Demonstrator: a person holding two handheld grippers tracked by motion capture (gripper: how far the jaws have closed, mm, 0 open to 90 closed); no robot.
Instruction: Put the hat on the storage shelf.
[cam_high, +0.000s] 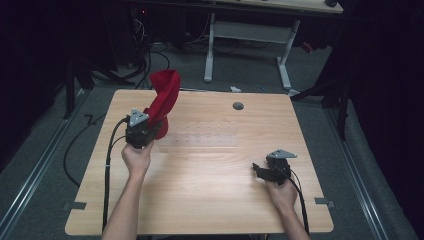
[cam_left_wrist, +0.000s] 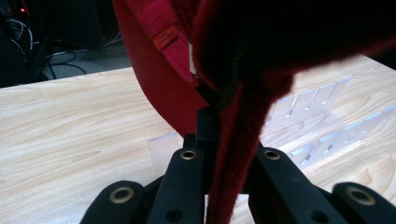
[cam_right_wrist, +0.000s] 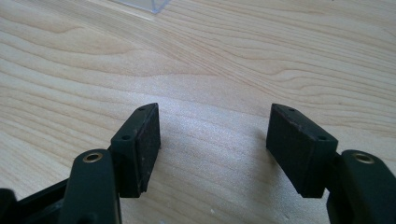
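Left gripper (cam_left_wrist: 219, 140) clamping red cloth (cam_left_wrist: 177, 60), lifted

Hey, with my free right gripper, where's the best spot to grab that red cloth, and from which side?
Probably the red cloth's raised upper fold, coming from its right side. The left gripper is clamped on its lower part and the top stands clear of the table, so the open right gripper can pinch that free edge.

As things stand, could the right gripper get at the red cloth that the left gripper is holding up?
Probably yes: the right gripper is open and empty, and bare table lies between it and the red cloth in the left gripper.
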